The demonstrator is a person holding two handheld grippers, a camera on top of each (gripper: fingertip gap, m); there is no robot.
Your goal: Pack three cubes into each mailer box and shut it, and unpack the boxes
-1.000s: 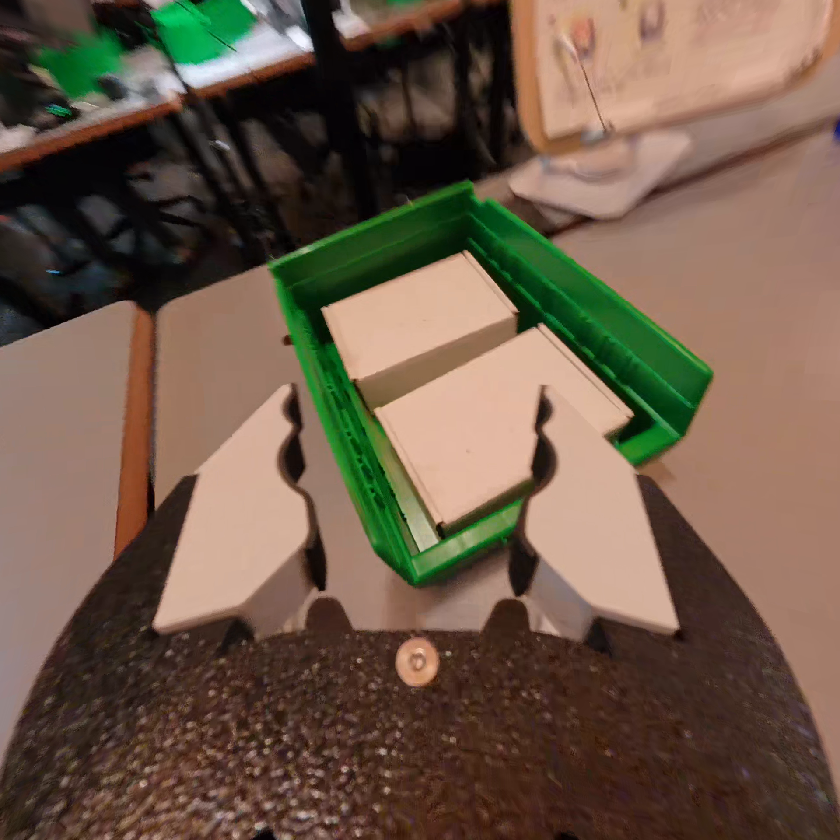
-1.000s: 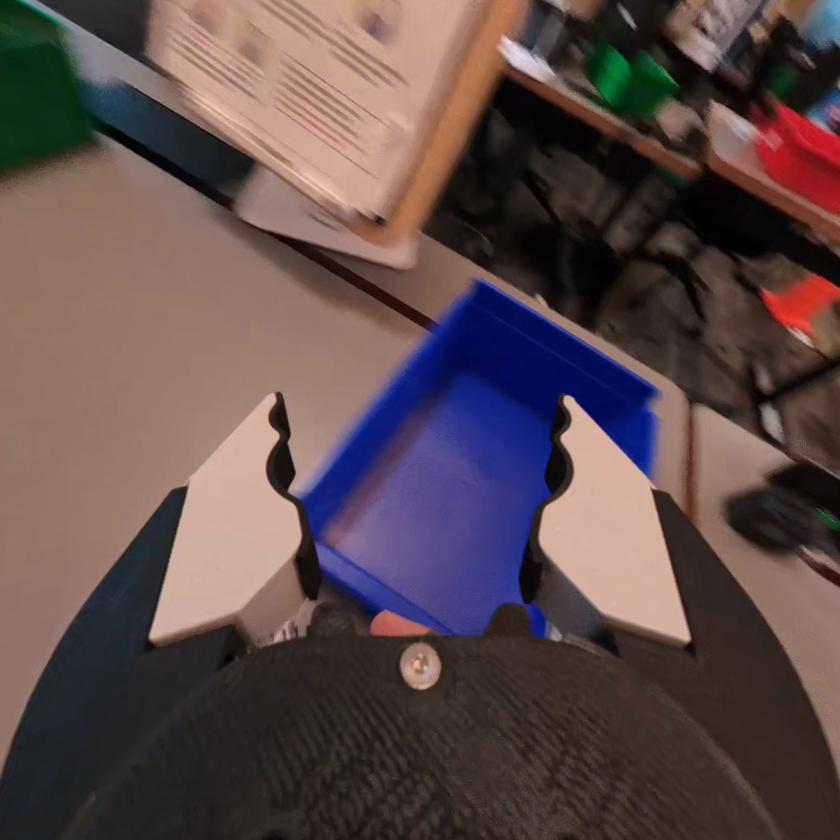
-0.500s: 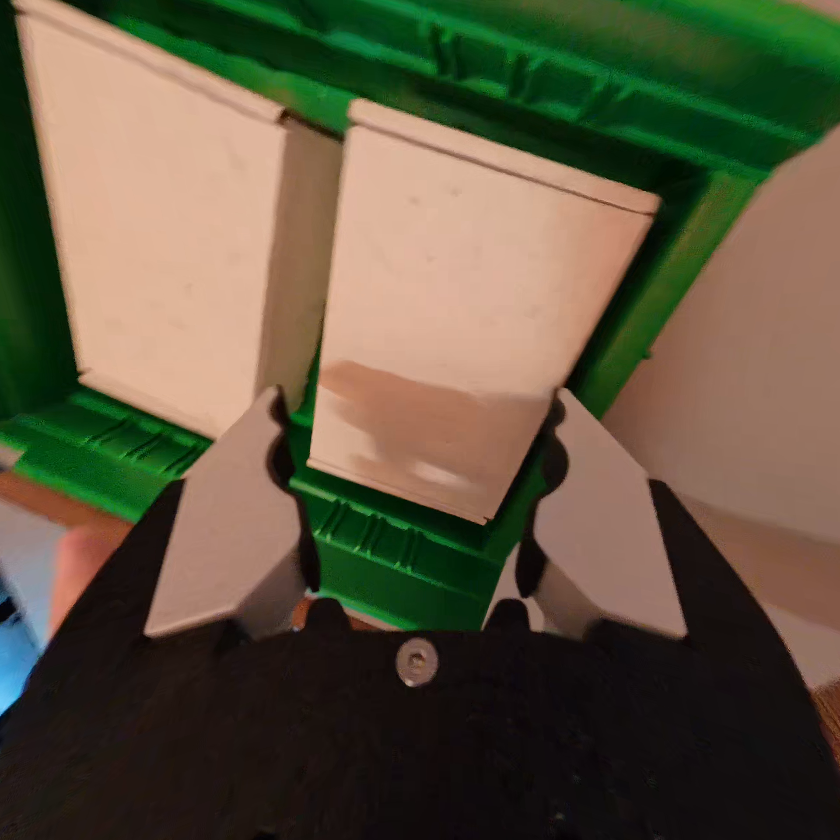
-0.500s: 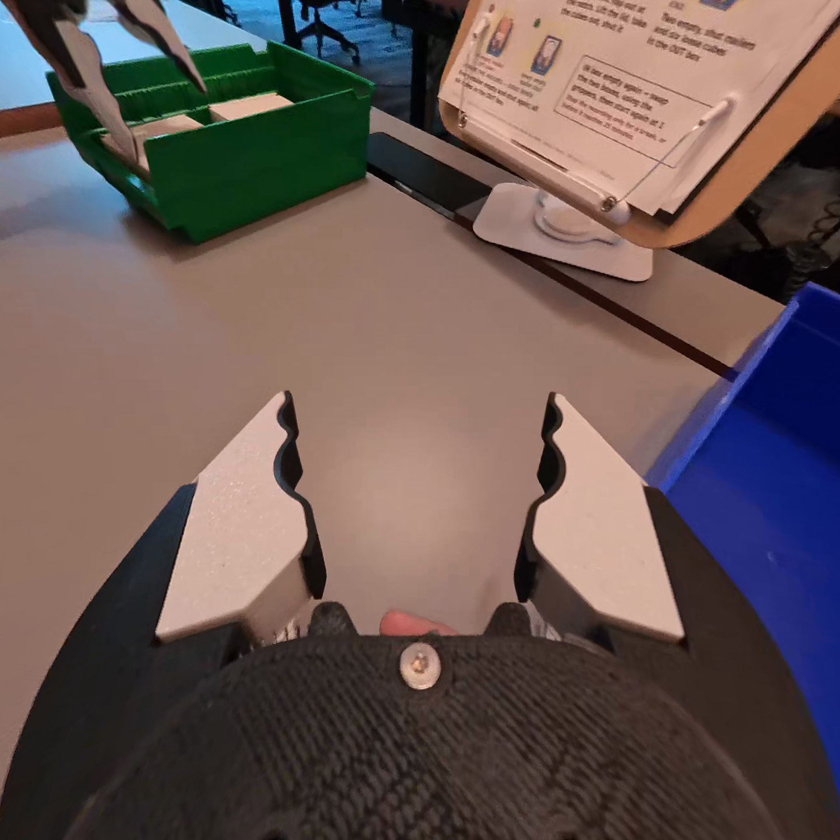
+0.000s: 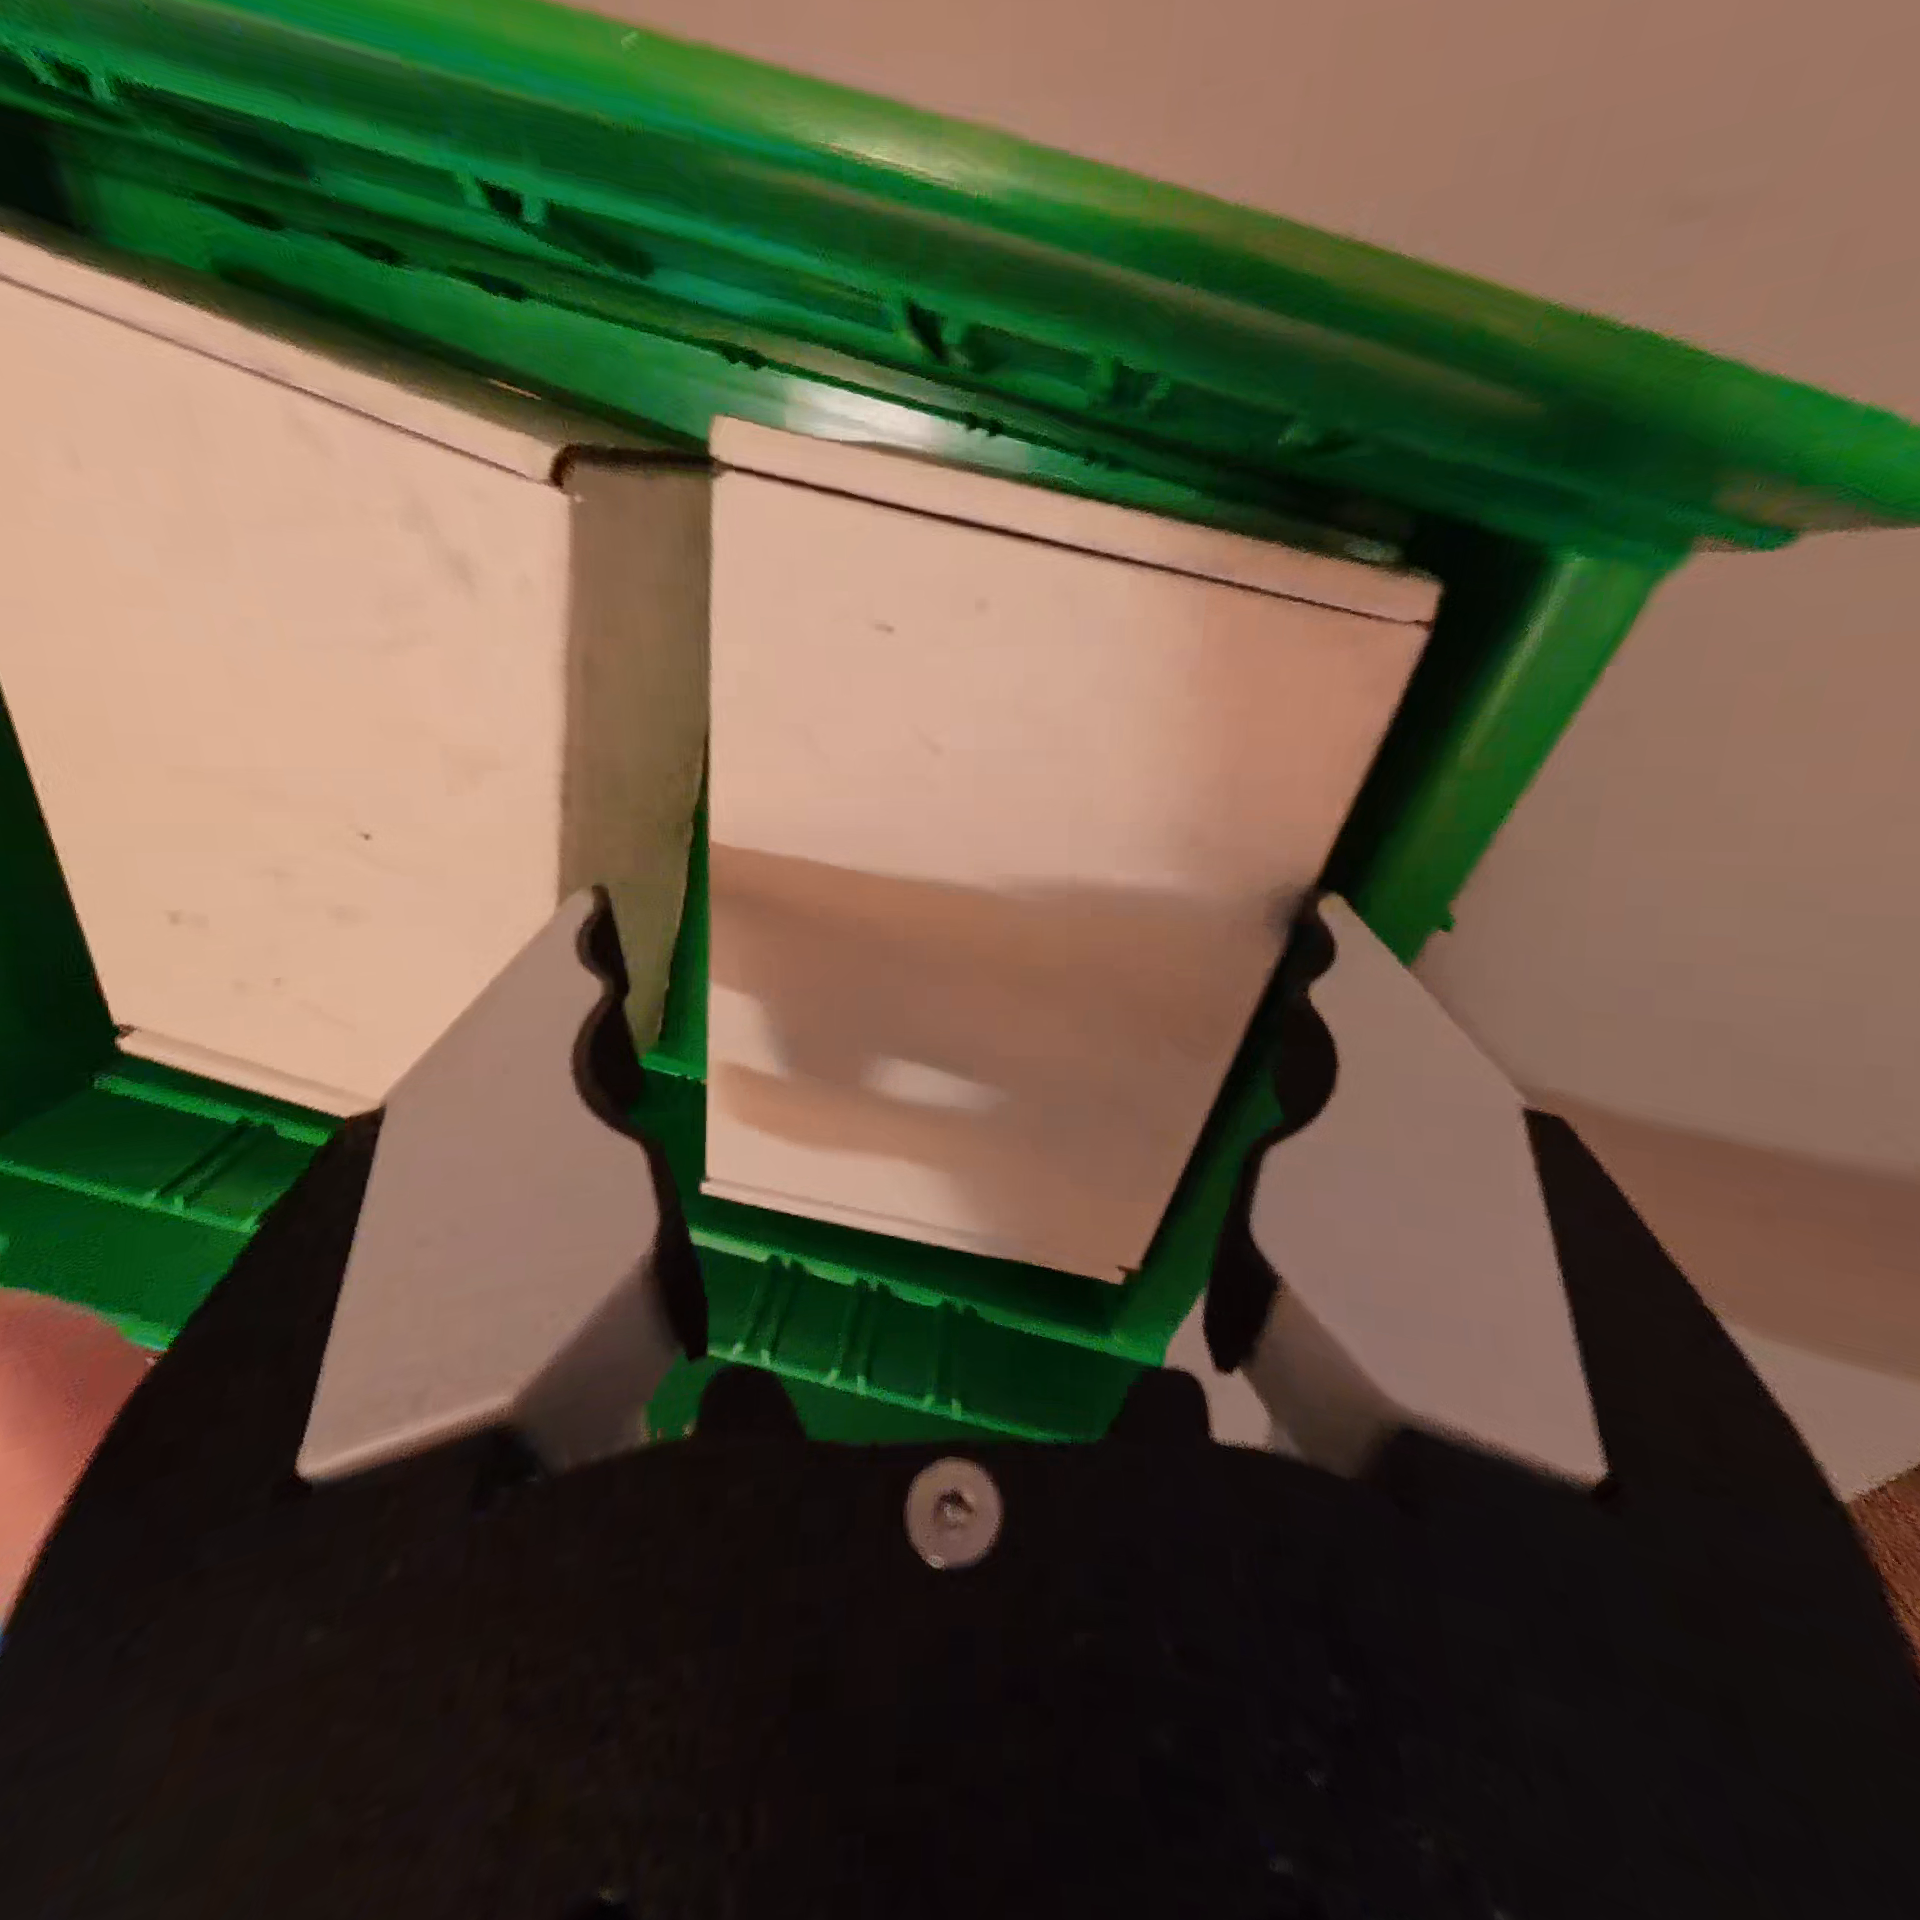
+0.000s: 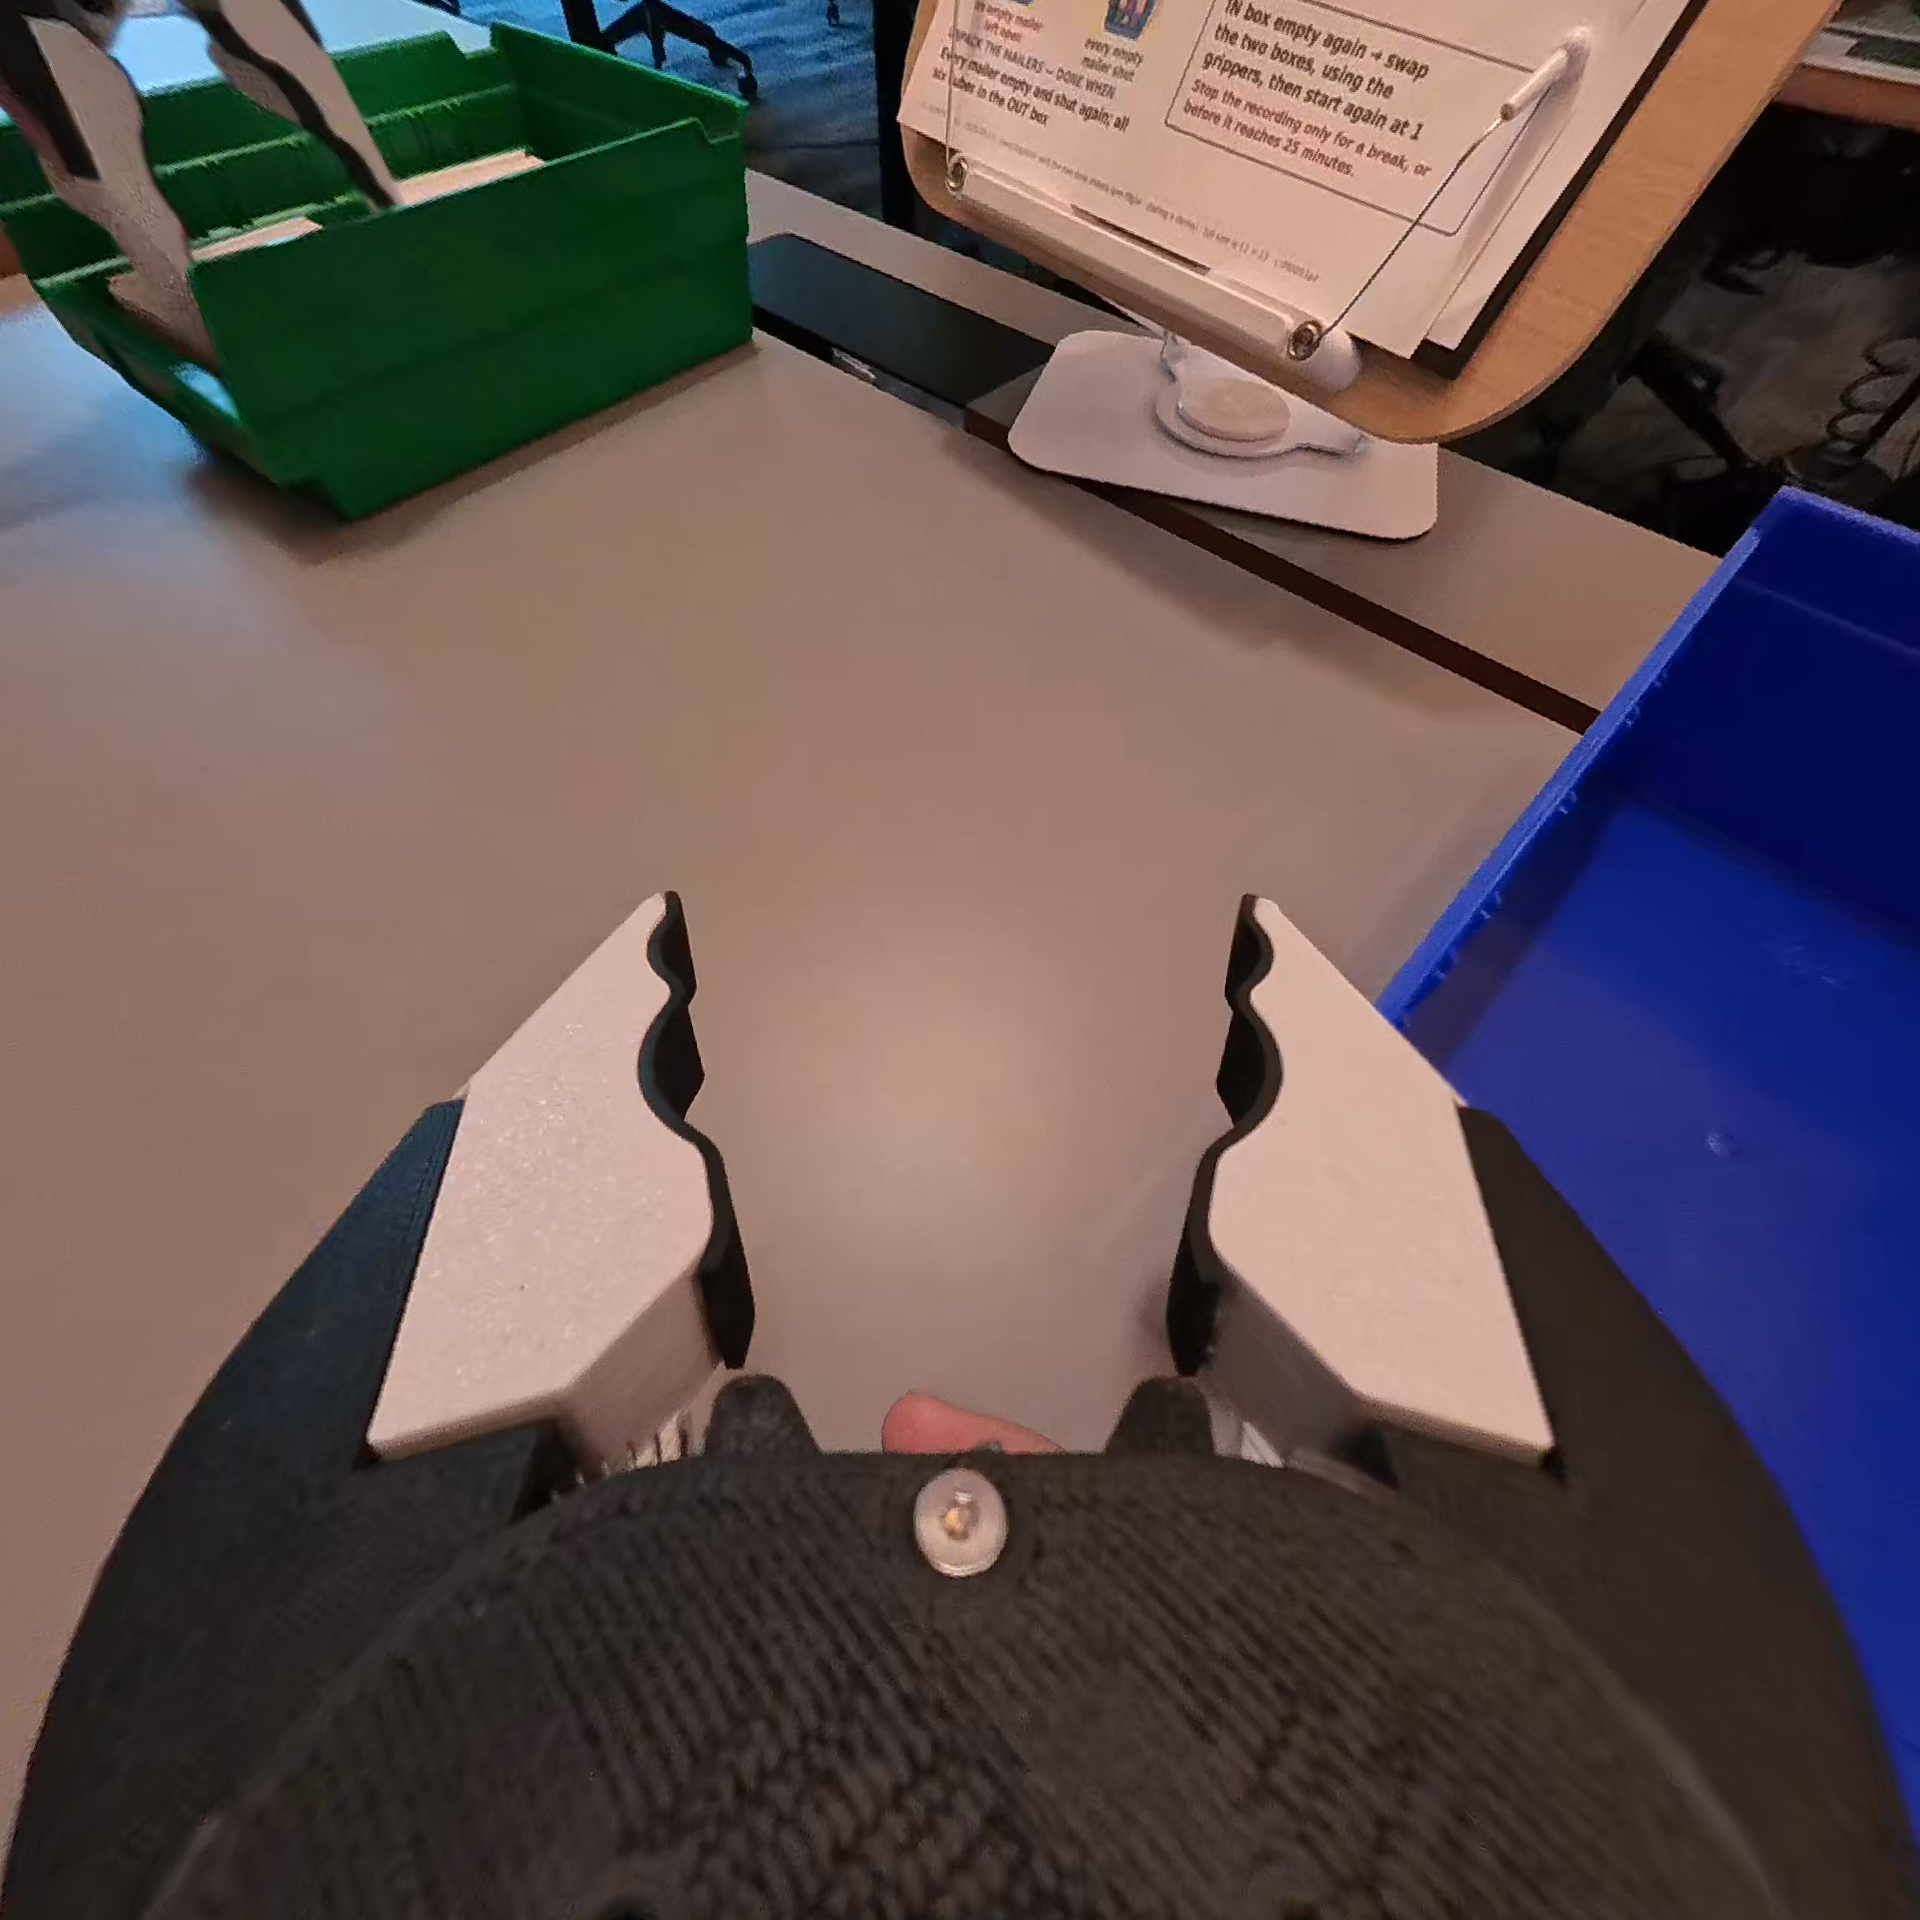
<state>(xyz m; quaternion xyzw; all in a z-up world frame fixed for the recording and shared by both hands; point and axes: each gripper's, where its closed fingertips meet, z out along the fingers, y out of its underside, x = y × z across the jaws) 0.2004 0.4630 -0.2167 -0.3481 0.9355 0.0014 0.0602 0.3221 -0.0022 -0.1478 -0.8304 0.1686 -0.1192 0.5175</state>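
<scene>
**Left gripper poised over the mailers, right one waiting above the table**

Left wrist view: the left gripper [image 5: 951, 1049] is right down over the green bin [image 5: 1195, 343], fingers spread wide and holding nothing. Between them sits a shut white mailer box [image 5: 1039, 810], its near end darkened by the tool's shadow. One fingertip is at the box's left edge, the other at its right edge; whether either touches the cardboard I can't tell, the picture is smeared. A second shut mailer box [image 5: 291, 707] lies just left of the first, in the same bin, with a narrow gap between them. Beyond the bin's far rim, the plain grey table [image 5: 1558, 156].

Right wrist view: the right gripper [image 6: 956, 1049] hovers over bare table [image 6: 727, 675], jaws wide apart, nothing in them. A fingertip of the person's hand [image 6: 961, 1425] peeks out at the base. Just right of the tool, a blue bin [image 6: 1714, 1039], what shows of its floor bare. Far ahead to the left, the green bin [image 6: 468, 322] with the left gripper [image 6: 208, 177] dipping into it. Ahead and right, an instruction sheet on a wooden stand [image 6: 1299, 187].
</scene>
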